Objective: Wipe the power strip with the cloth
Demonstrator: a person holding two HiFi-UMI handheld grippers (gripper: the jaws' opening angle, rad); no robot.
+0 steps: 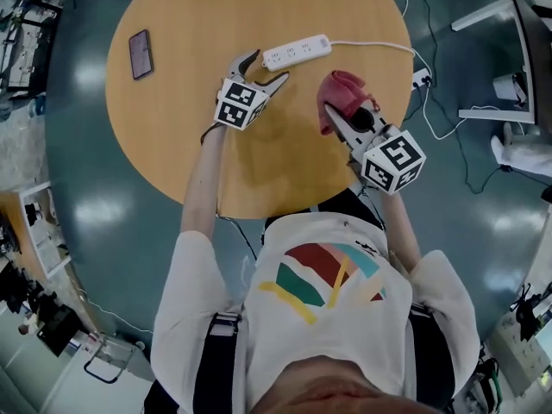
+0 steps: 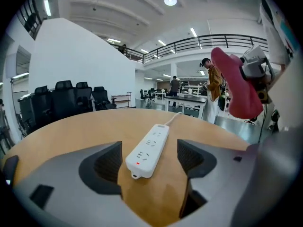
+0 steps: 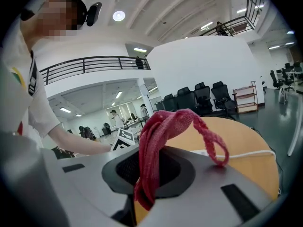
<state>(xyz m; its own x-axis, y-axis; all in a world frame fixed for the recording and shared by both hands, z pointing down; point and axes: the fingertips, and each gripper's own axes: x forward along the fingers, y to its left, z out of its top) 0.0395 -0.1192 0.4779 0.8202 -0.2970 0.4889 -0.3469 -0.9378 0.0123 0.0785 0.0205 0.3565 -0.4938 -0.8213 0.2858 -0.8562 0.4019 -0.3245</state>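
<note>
Beyond my released left gripper (image 1: 266, 67), the white plastic power strip (image 1: 296, 52) looks light and slippery; I'd pin its near end. My right gripper (image 3: 149, 170) clenches the soft red cloth (image 3: 166, 121).

Shirt (image 1: 321, 339): white, short-sleeved, red, teal and yellow stripes.
Straps (image 1: 220, 360): dark, either side of the shirt's stripes.
Grippers: left gripper (image 1: 268, 65), right gripper (image 1: 349, 117), grey; white cubes (image 1: 240, 104), black squares.

A white power strip (image 1: 296, 52) lies flat on the round wooden desk (image 1: 285, 171), its cord (image 1: 371, 45) trailing off the edge, and the bunched red cloth (image 1: 336, 93) hangs nearby, pinched in the right gripper's (image 1: 349, 117) jaws.
</note>
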